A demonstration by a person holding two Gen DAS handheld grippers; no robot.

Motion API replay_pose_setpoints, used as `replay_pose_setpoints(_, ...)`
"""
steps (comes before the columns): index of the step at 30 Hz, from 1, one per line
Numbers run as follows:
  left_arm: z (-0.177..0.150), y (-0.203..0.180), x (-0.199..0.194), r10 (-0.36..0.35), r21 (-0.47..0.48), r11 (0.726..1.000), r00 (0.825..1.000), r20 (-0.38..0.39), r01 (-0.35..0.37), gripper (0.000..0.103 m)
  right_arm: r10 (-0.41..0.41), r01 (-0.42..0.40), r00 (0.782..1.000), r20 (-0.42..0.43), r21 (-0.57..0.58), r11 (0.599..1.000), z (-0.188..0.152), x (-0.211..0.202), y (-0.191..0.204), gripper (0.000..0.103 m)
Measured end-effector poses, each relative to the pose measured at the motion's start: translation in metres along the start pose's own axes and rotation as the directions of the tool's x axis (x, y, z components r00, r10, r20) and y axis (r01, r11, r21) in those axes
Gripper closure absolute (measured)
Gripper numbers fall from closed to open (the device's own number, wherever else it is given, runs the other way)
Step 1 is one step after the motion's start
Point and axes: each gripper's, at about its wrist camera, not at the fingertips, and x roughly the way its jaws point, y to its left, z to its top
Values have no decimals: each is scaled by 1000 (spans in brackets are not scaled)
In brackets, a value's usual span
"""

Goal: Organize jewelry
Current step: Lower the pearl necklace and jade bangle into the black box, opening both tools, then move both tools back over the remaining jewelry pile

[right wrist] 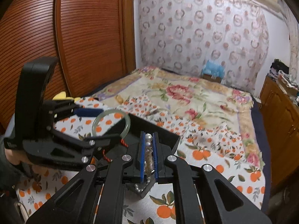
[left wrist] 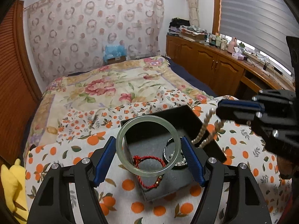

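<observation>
My left gripper is shut on a pale green jade bangle, holding it flat just above an open black jewelry box. The box holds a red braided cord bracelet and a dark beaded bracelet on grey lining. My right gripper is shut on a pearl strand; in the left wrist view the pearls hang from it over the box's right wall. The right wrist view shows the bangle in the left gripper above the box.
The box sits on an orange-print cloth over a bed with a floral quilt. A yellow plush toy lies at the left edge. Wooden cabinets with clutter stand to the right, a wooden wardrobe to the left.
</observation>
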Motion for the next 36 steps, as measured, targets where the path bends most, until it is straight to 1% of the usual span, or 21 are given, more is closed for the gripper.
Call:
replay_pose_setpoints(2,0,-2,6,-1,5,1000,1000,-9,1,35,5,-5,1000,-5,8,1000,-2,2,-2,93)
replay_pose_setpoints(4,1,-4,11,-1,8,1000,1000,-16,1,35,-17,17,1000,-7,11,1000,-4,2,-5,91)
replay_pose_setpoints(8,3,-7,18,2,18,1000,1000,-25,-1,35,-19,19,1000,-6,29,999,-5,0,-19,89)
replay_pose_setpoints(19,5,-13,28,7,25,1000,999,-41,-6,35,-39,40,999,-20,44,998,-17,-11,-23,89)
replay_pose_setpoints(22,7,-13,27,4,23,1000,999,-32,-3,33,-47,48,999,-23,52,998,-22,-16,-24,89)
replay_pose_setpoints(24,8,-14,24,1,23,1000,1000,-26,0,29,-50,51,998,-24,59,997,-26,-17,-26,89)
replay_pose_setpoints(29,0,-16,6,-3,19,1000,1000,-6,3,29,-61,62,998,-18,75,995,-38,-29,-23,89)
replay_pose_setpoints(34,-23,-19,-22,-16,7,1000,1000,11,16,29,-61,62,998,-11,100,993,-58,-49,-13,89)
replay_pose_setpoints(36,-38,-20,-37,-23,-4,1000,1000,18,23,29,-59,60,998,-10,109,992,-70,-58,-6,89)
